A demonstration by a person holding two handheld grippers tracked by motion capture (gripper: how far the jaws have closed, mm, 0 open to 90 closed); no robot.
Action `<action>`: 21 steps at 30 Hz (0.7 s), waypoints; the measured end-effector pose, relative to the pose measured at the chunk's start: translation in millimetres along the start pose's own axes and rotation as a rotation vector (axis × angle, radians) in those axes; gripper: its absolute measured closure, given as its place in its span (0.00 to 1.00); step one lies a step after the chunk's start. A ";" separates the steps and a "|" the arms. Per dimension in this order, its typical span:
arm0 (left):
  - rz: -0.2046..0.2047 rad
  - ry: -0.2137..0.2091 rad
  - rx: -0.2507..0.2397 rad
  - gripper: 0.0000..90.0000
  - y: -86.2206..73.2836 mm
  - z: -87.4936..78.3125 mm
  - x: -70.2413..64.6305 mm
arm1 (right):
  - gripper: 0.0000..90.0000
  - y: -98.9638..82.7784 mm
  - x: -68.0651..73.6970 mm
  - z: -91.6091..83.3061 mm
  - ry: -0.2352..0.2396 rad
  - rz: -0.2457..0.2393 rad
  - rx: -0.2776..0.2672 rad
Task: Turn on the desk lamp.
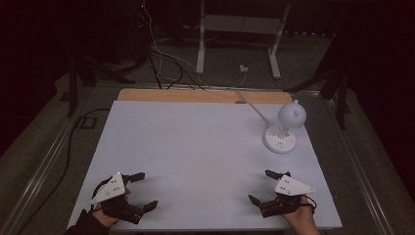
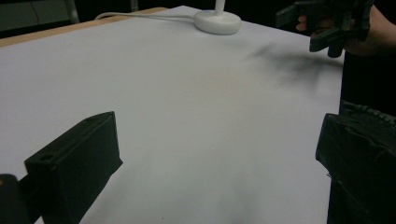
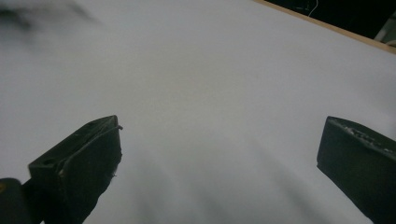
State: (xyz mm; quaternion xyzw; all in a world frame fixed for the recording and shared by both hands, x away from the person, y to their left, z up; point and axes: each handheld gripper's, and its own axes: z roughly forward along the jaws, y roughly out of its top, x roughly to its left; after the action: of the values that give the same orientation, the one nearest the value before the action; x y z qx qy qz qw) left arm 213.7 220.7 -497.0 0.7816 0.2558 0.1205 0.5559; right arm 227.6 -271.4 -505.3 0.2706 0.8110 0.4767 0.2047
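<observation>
A white lamp [image 1: 284, 128] stands on a big white board [image 1: 195, 147] that covers the table. The lamp is at the far right part of the board, close to the board's right edge. It has a round flat foot and a round head on a bent neck. A white cord [image 1: 249, 105] runs from the lamp to the back edge of the board. Behind the board a strip of brown wood [image 1: 195, 95] shows.

The right gripper [image 1: 268, 188] is on the near side of the lamp, by the board's front edge, well apart from the lamp. A hand [image 1: 299, 218] holds it from below. Its two black jaws are spread wide with nothing between them. In the right gripper view the jaws stand far apart over the bare white board.

The left gripper [image 1: 144, 190] is far from the lamp, near the board's front left corner. Its jaws are wide too, and it holds nothing. In the left gripper view the lamp's foot [image 2: 217, 21] sits at the far end of the board, and the other gripper is at the top right.

On the floor behind the lamp there are dark cables [image 1: 161, 63] and a white metal stand [image 1: 240, 29].
</observation>
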 end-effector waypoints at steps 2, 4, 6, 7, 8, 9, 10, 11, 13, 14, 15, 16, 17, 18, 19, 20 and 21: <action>0.000 -0.001 -0.004 0.00 0.0 -0.2 0.0 | 0.00 0.1 0.4 -0.1 -0.002 0.000 0.000; 0.003 -0.001 0.000 0.00 -0.1 -0.3 -0.2 | 0.00 0.4 1.0 0.1 0.000 -0.004 0.003; 0.000 -0.001 -0.005 0.00 0.1 -0.6 0.1 | 0.00 0.4 0.9 0.2 0.002 0.003 0.006; -0.003 -0.001 -0.005 0.00 0.0 -0.6 0.3 | 0.00 0.3 1.0 0.1 0.005 0.009 0.009; -0.005 -0.002 -0.005 0.00 -0.1 -0.6 0.3 | 0.00 0.3 1.0 0.1 0.005 0.009 0.009; -0.002 -0.002 -0.004 0.00 0.1 -0.7 0.2 | 0.00 0.3 1.2 0.2 0.006 0.006 0.012; 0.001 -0.001 -0.008 0.00 0.4 -1.3 -0.1 | 0.00 1.2 2.1 0.3 0.009 0.004 0.019; -0.003 -0.002 -0.011 0.00 0.4 -1.3 0.1 | 0.00 1.9 2.5 0.4 0.013 0.004 0.022; -0.006 -0.001 -0.012 0.00 0.3 -1.1 0.4 | 0.00 2.4 3.4 1.0 0.022 0.011 0.029; -0.005 -0.001 -0.010 0.00 0.3 -0.9 0.5 | 0.00 2.3 4.2 1.4 0.024 0.010 0.033; -0.004 -0.002 -0.009 0.00 0.4 -0.8 0.5 | 0.00 2.3 4.2 1.4 0.024 0.010 0.033; -0.003 -0.003 -0.009 0.00 0.7 -0.6 0.3 | 0.00 2.6 5.3 1.4 0.026 0.003 0.039; -0.003 -0.003 -0.009 0.00 0.7 -0.6 0.3 | 0.00 2.8 5.4 1.4 0.026 0.004 0.039; -0.003 -0.004 -0.010 0.00 0.6 -0.6 0.2 | 0.00 3.0 5.3 1.1 0.029 0.008 0.039; -0.002 -0.004 -0.006 0.00 0.4 -0.4 0.2 | 0.00 3.0 4.9 1.0 0.032 0.013 0.037; -0.002 -0.004 -0.006 0.00 0.4 -0.4 0.2 | 0.00 3.1 4.4 1.0 0.034 0.018 0.037; -0.001 -0.004 -0.006 0.00 0.6 -0.4 0.3 | 0.00 3.1 4.4 1.0 0.034 0.018 0.037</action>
State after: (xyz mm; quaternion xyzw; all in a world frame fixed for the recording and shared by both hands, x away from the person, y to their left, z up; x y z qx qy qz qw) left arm 213.9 221.0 -496.3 0.7800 0.2548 0.1194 0.5589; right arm 225.6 -266.6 -503.3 0.2732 0.8206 0.4681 0.1815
